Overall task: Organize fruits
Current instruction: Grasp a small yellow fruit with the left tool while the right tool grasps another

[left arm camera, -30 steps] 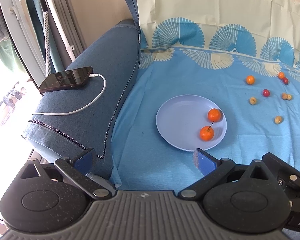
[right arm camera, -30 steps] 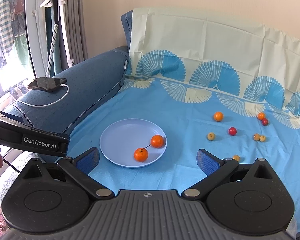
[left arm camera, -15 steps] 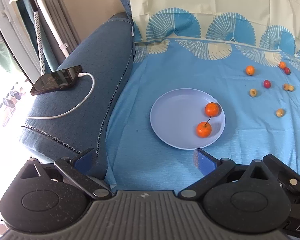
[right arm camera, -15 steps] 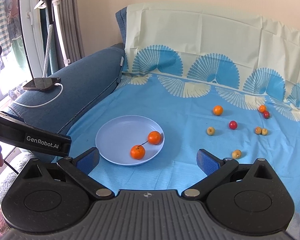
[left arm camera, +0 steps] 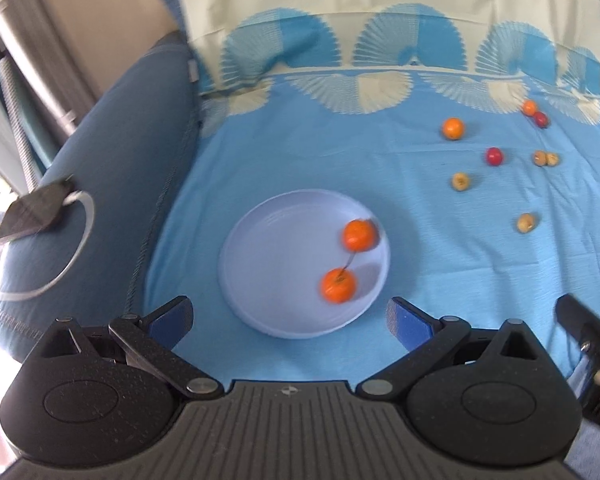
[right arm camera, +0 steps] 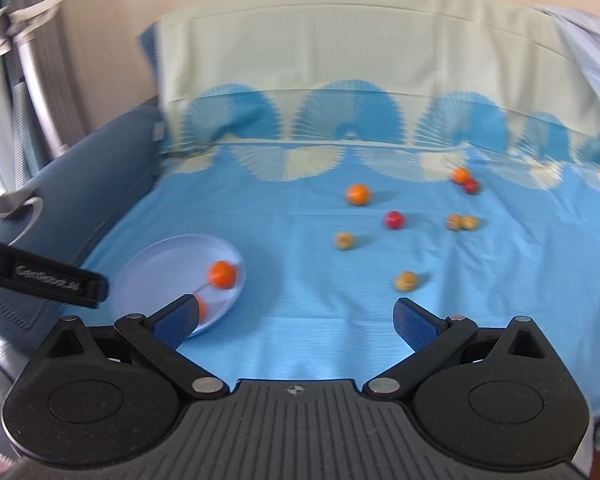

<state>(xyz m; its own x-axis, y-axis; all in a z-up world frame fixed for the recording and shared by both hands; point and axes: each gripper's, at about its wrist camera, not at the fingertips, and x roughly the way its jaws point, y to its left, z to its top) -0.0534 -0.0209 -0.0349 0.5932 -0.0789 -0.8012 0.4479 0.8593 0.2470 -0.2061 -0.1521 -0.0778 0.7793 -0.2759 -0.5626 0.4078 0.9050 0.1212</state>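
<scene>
At left centre we see our left gripper (left arm camera: 288,316), fingers apart, before the round pale-blue plate (left arm camera: 260,256) holding two orange fruits (left arm camera: 358,235); small loose fruits (right arm camera: 405,281) lie upper right beyond our right gripper (right arm camera: 296,320), fingers apart, empty.

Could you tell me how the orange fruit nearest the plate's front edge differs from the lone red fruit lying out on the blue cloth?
The near orange fruit rests inside the plate; the red fruit lies on the bare blue cloth. The orange fruit looks larger, the red one smaller. The orange fruit shows a thin dark stem reaching towards its neighbour; no stem shows on the red fruit. Both are round, and neither is held by a gripper.
</scene>
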